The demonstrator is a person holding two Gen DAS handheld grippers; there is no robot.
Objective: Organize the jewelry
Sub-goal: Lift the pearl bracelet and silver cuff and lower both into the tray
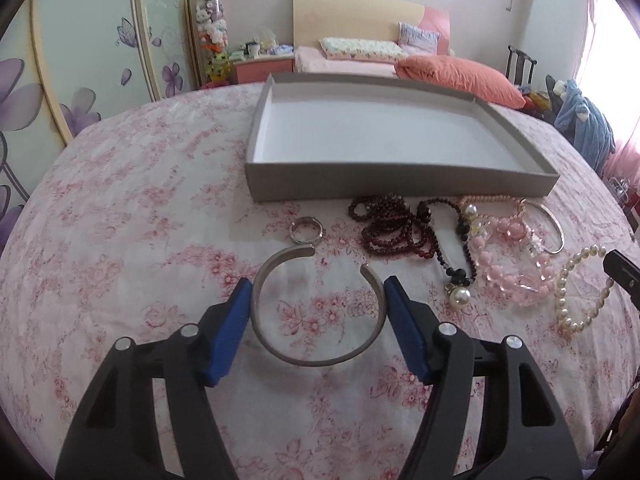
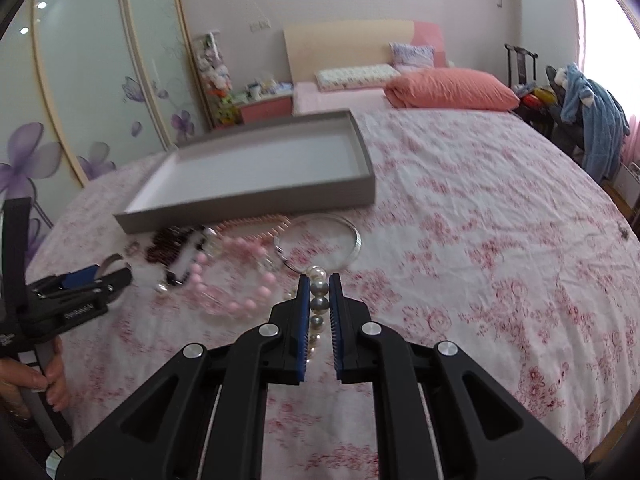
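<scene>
A grey tray point(image 1: 400, 190) with a white floor sits on the floral bedspread; it also shows in the right wrist view point(image 2: 248, 204). My left gripper point(image 1: 318, 292) is shut on a silver cuff bangle point(image 1: 316, 358), its blue pads touching both sides of the cuff. A small silver ring point(image 1: 306, 232) lies just beyond. My right gripper point(image 2: 319, 280) is shut on a pearl bracelet point(image 2: 319, 304), whose beads sit between the pads; the bracelet also shows in the left wrist view point(image 1: 580, 300). Dark red beads point(image 1: 392, 226), black beads point(image 1: 460, 240) and pink beads point(image 1: 508, 264) lie before the tray.
A thin silver bangle point(image 2: 354, 240) lies right of the pink beads point(image 2: 240, 280). An orange pillow point(image 2: 452, 90) lies at the bed's far end. A wardrobe point(image 2: 80, 100) stands to the left, and a chair with blue clothes point(image 2: 596, 120) to the right.
</scene>
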